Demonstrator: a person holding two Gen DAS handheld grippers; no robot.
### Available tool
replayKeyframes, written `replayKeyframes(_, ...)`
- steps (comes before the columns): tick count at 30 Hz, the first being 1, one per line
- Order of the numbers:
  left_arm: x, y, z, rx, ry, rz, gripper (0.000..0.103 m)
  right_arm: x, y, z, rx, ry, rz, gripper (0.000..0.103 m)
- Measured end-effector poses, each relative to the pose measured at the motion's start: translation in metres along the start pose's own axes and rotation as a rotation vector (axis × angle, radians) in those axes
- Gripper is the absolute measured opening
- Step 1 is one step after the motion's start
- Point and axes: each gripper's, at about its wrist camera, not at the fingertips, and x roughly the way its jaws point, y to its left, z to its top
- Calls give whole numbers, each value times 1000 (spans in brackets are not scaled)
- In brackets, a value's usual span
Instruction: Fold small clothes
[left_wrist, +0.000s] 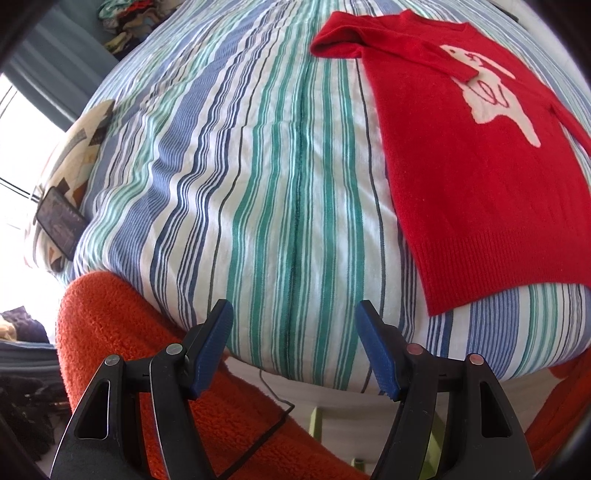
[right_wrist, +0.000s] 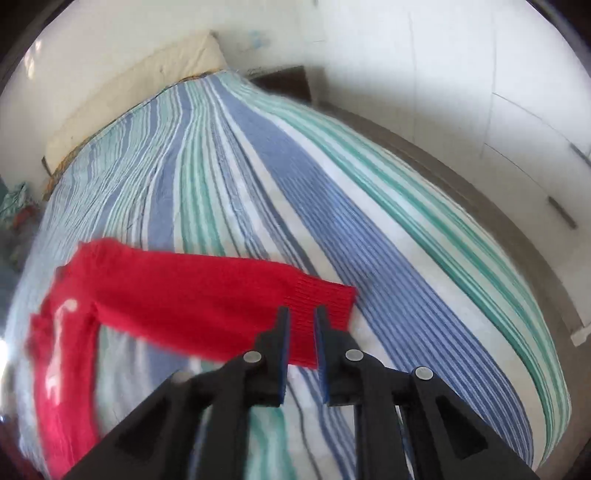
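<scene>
A small red sweater (left_wrist: 461, 184) with a white animal figure lies flat on the striped bed cover (left_wrist: 258, 184), to the right in the left wrist view. One sleeve is folded across its chest. My left gripper (left_wrist: 294, 308) is open over the bed's near edge, left of the sweater's hem, with nothing between its fingers. In the right wrist view the other sleeve (right_wrist: 192, 291) stretches out sideways from the sweater's body (right_wrist: 62, 369). Its ribbed cuff (right_wrist: 332, 299) lies between the narrowly parted jaws of my right gripper (right_wrist: 302, 312), and the pads do not press on it.
An orange fleece fabric (left_wrist: 110, 332) hangs below the bed's edge. A phone (left_wrist: 59, 221) rests on a patterned pillow (left_wrist: 81, 147) at the left. A pile of clothes (left_wrist: 125, 22) sits at the far end. A cream pillow (right_wrist: 140, 85) and a white wall (right_wrist: 480, 110) border the bed.
</scene>
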Motion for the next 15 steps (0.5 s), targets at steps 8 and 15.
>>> replayKeyframes(8, -29, 1, 15, 105, -97, 70, 76, 44, -37, -22, 144, 104, -59, 0)
replayKeyframes(15, -61, -31, 96, 196, -277, -52, 82, -42, -6, -32, 7, 10, -89, 28)
